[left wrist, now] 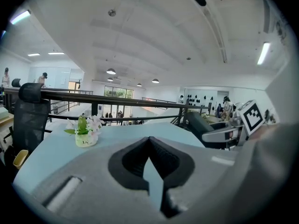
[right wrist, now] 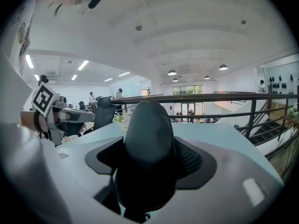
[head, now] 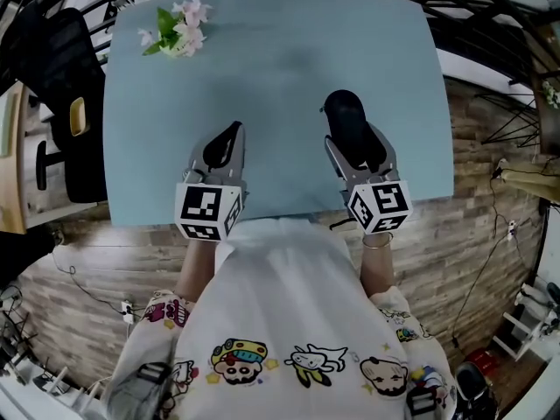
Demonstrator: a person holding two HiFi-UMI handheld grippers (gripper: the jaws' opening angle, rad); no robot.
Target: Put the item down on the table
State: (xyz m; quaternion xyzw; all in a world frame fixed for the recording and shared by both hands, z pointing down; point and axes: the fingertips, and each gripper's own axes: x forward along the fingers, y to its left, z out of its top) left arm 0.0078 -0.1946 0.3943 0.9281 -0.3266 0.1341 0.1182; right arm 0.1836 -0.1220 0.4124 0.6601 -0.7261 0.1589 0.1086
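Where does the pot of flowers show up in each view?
Head view: pot of flowers top left, at the far corner.
Left gripper view: pot left of centre, mid-height.
Right gripper view: only a sliver, just left of the black item.
Shared landmark: the blue table.

We see a pale blue tabletop (head: 280, 68) over a floor (head: 477, 234) patterned like pale brick. A black office chair (head: 61, 94) stands at its left edge. Beyond the far edge runs a black railing (left wrist: 117, 100). From the white ceiling (left wrist: 154, 36) hang round lamps (left wrist: 110, 71), with strip lights (left wrist: 264, 52) beside them.
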